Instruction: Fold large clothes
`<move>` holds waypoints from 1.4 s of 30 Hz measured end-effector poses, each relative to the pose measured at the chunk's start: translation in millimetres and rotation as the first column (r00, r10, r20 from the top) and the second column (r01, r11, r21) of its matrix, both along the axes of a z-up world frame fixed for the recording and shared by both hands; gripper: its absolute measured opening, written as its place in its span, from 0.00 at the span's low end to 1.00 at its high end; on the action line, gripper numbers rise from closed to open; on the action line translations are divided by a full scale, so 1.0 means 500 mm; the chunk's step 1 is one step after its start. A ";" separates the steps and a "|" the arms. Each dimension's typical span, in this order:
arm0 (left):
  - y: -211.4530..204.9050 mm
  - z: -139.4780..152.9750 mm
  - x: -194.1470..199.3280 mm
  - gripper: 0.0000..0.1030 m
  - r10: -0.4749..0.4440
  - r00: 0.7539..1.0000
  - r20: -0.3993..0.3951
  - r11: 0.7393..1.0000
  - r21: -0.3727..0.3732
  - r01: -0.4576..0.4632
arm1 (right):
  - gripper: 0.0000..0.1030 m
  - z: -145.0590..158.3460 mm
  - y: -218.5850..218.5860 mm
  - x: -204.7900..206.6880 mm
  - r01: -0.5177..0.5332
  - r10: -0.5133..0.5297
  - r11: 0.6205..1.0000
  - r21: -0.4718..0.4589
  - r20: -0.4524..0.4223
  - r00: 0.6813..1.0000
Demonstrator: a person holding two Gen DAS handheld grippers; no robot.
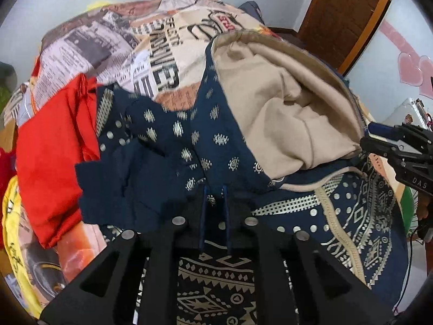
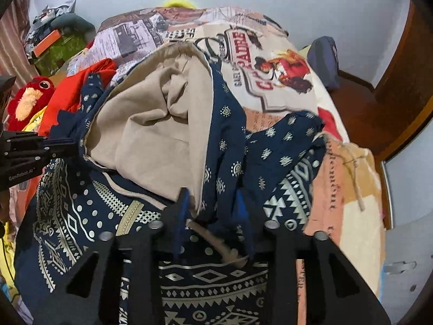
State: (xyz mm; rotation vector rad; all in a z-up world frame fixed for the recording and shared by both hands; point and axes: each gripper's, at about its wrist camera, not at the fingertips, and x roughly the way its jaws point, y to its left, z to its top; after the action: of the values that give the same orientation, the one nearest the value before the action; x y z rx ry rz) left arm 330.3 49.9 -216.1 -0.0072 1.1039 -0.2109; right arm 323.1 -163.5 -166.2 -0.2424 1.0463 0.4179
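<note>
A large navy garment (image 1: 189, 140) with silver print and a beige lining (image 1: 284, 108) lies bunched on a bed. My left gripper (image 1: 214, 200) sits low over its navy part, pads a little apart, with cloth showing in the narrow gap. In the right wrist view the left gripper (image 2: 77, 143) reaches in from the left, at the edge of the beige lining (image 2: 151, 124). My right gripper (image 2: 212, 200) stands open, and a loose fold of the navy garment (image 2: 224, 146) hangs between its fingers. From the left wrist view the right gripper (image 1: 369, 138) shows apart jaws beside the lining's right edge.
A newspaper-print bedspread (image 1: 108, 48) covers the bed beneath. A red cloth (image 1: 54, 149) and a yellow cloth (image 1: 13, 230) lie at the left, with a red plush toy (image 2: 29, 97) beyond. A wooden bed frame (image 2: 379, 108) runs along the right, near the wall.
</note>
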 end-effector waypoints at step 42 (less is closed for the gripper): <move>-0.029 0.048 0.199 0.06 -0.017 0.982 0.186 0.991 -0.129 0.041 | 0.07 0.015 0.070 0.173 -0.103 0.083 0.972 0.210 0.100 0.992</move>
State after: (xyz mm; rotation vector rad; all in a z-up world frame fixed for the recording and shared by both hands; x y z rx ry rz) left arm 430.1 35.6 -191.9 -0.0890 0.9037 -0.3050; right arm 409.4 -128.3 -158.7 -0.1165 0.8954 0.5955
